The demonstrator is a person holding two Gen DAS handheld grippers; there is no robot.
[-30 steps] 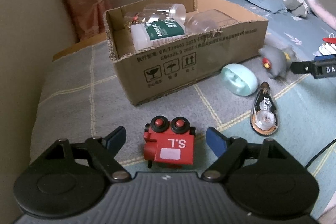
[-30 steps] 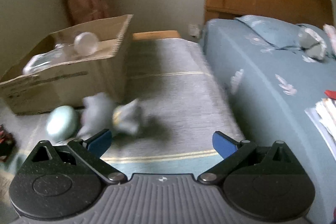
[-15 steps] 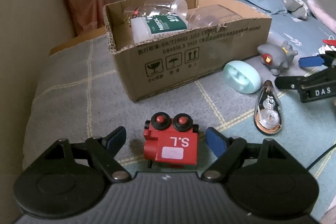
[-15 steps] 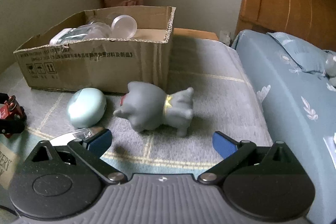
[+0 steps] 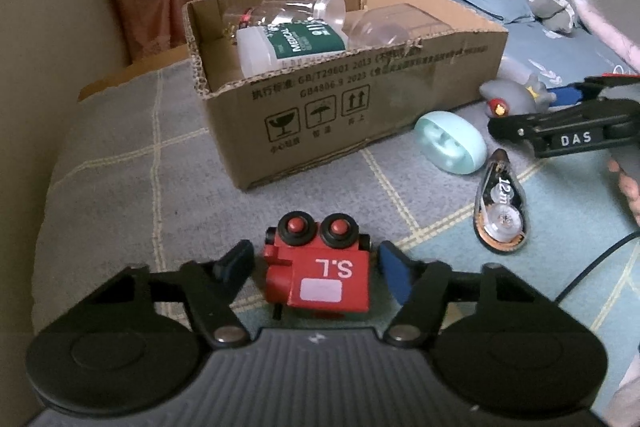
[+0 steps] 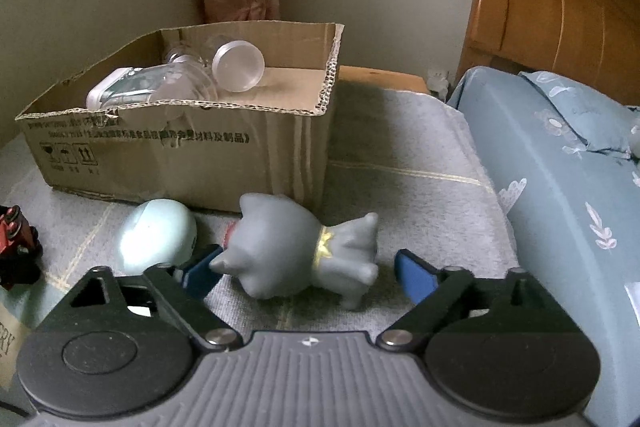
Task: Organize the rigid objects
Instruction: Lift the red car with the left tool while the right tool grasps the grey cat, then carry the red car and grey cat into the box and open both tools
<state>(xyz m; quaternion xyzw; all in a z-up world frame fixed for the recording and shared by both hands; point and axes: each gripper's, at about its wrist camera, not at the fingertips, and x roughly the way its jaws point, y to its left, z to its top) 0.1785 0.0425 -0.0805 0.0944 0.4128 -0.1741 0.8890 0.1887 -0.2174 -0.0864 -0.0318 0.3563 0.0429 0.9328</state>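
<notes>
The left hand-held gripper [image 5: 314, 263] has its blue-padded fingers spread apart on either side of a blocky red toy train [image 5: 318, 273], whose glossy body carries two round black-and-red knobs and the white letters "S.L"; whether either pad touches it cannot be told. The train sits on a grey woven blanket [image 5: 120, 163] crossed by pale yellow lines. Beyond it stands an open corrugated cardboard box [image 5: 344, 107] with ragged cut edges, holding a white plastic bottle [image 5: 288, 45] with a green label and clear plastic jars [image 5: 316, 7] lying on their sides. Near the box's front wall lie a smooth, egg-shaped mint-green case [image 5: 450, 141] and, just beside it, a teardrop-shaped correction tape dispenser [image 5: 500, 207] in clear and black plastic. The right hand-held gripper [image 6: 308, 269] is also apart, straddling a matte grey rubbery animal figure [image 6: 304, 251] with pointed ears and a yellow collar, lying on the blanket near the box corner; its left pad looks to be at the figure's head. A bed with blue floral bedding [image 6: 560, 187] and a curved wooden headboard [image 6: 552, 15] lies to the right.
</notes>
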